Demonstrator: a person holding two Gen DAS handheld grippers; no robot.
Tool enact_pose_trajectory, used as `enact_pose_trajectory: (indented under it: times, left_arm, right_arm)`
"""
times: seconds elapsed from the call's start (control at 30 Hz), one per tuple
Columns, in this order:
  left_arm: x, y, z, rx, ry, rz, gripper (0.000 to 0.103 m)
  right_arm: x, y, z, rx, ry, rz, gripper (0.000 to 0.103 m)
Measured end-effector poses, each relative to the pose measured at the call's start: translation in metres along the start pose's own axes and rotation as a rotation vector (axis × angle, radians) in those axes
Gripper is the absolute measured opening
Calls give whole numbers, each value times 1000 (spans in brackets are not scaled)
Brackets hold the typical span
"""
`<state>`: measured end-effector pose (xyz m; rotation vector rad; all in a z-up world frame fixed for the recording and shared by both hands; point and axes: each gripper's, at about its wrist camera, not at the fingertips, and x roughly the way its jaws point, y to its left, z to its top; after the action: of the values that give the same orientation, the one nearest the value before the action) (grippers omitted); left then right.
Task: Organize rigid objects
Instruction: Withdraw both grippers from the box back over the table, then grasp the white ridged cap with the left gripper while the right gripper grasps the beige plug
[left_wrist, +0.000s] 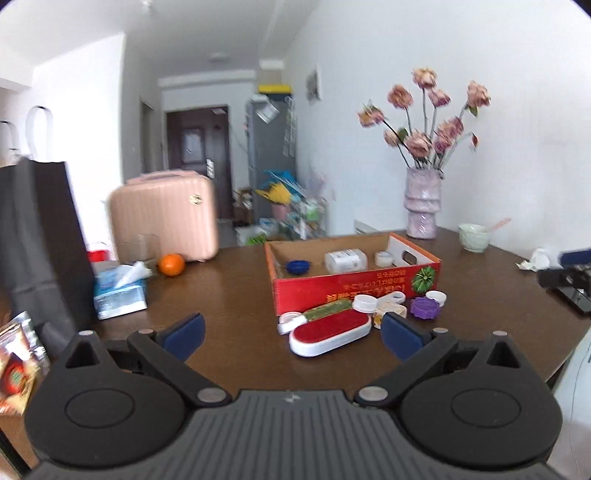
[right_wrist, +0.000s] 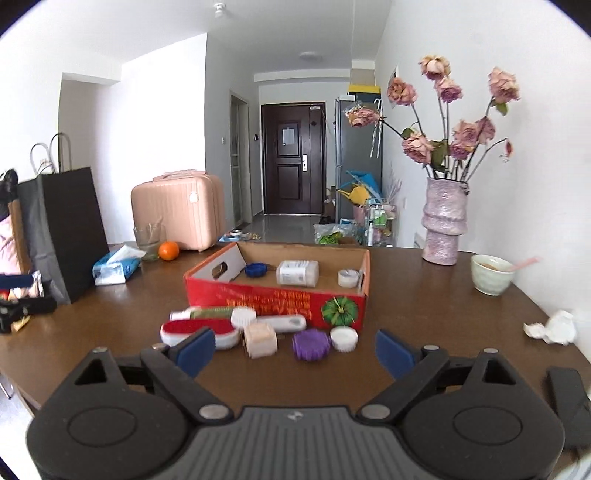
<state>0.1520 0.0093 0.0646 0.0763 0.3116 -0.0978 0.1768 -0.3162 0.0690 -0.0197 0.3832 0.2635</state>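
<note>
Both my tongs spread wide, empty. Red lint brush (left_wrist: 330, 330) lies just before the red box (left_wrist: 354, 291), dead ahead of my left gripper (left_wrist: 293, 332), long axis slanting up-right; right gripper (right_wrist: 295, 350) faces the purple cap (right_wrist: 311, 344).

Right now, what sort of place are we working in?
Most likely a home, a dining or living area opening onto an entry hall. A brown table holds a vase of dried roses, and beyond it stand a dark front door and a fridge.
</note>
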Motion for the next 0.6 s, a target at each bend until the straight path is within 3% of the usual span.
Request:
enact_pose_trajectory:
  times: [0.13,0.33,0.4,0.47,0.53,0.6]
  left_arm:
    - [-33,-8,-32,-8,-16,69,103]
    - [-46,-17,-75,-50,111,-2,103]
    - [-37,-23,-79,-20,146,0,103]
    - [-33,-27,-80,-16,140,27,103]
    - [-28,-30,-82,-21,157,4,103]
    - [-22,-32,-82,-18,181,-18,103]
  right_arm:
    - [-36,10,-38,-45,-5,-3,100]
    - [-65,20,-100,25,21,-18,101]
    - [-56,20,-104,9,46,-7,101]
    - [-49,23,-103,-22,61,-53,101]
    - [-44,26,-104,-27,47,-80,101]
    - [-36,26,-105,-6,63,-53,101]
